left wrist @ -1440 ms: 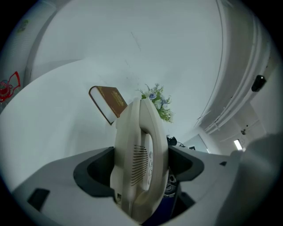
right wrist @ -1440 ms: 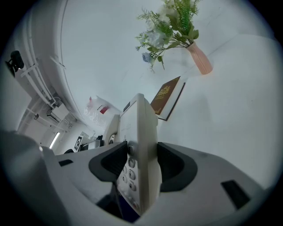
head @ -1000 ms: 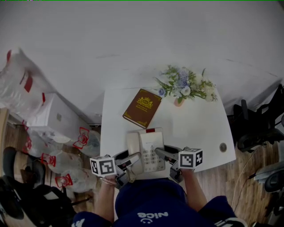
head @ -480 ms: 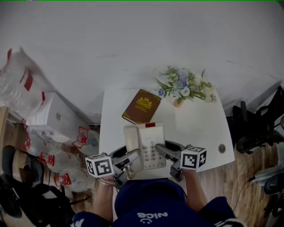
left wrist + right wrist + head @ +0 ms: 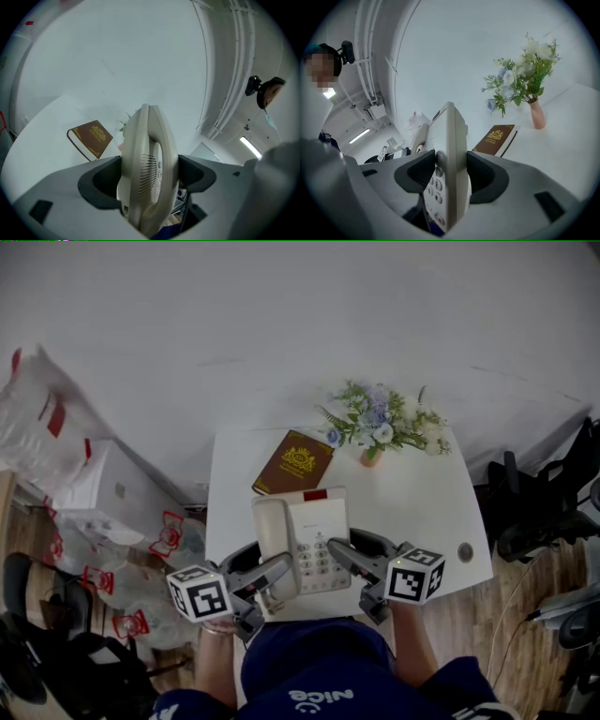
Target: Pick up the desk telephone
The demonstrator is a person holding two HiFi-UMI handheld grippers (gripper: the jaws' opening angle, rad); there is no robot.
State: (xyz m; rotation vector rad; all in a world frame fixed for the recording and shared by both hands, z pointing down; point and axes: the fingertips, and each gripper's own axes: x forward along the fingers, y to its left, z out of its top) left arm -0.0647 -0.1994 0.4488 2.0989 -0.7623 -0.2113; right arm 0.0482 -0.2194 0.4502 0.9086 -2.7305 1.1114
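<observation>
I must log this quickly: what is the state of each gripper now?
Left gripper: closed on the phone, handset side.
Right gripper: closed on the phone, keypad side.

an office-like workroom. a small white table (image 5: 422, 512) stands against a plain white wall, with a brown book (image 5: 293, 462) and a vase of flowers (image 5: 380, 427) on it and a desk telephone (image 5: 314, 531) just above. black office chairs (image 5: 539, 507) stand on the wood floor (image 5: 506, 615), plastic bags (image 5: 42, 423) are piled at the left, and a strip light (image 5: 249, 146) hangs overhead.
</observation>
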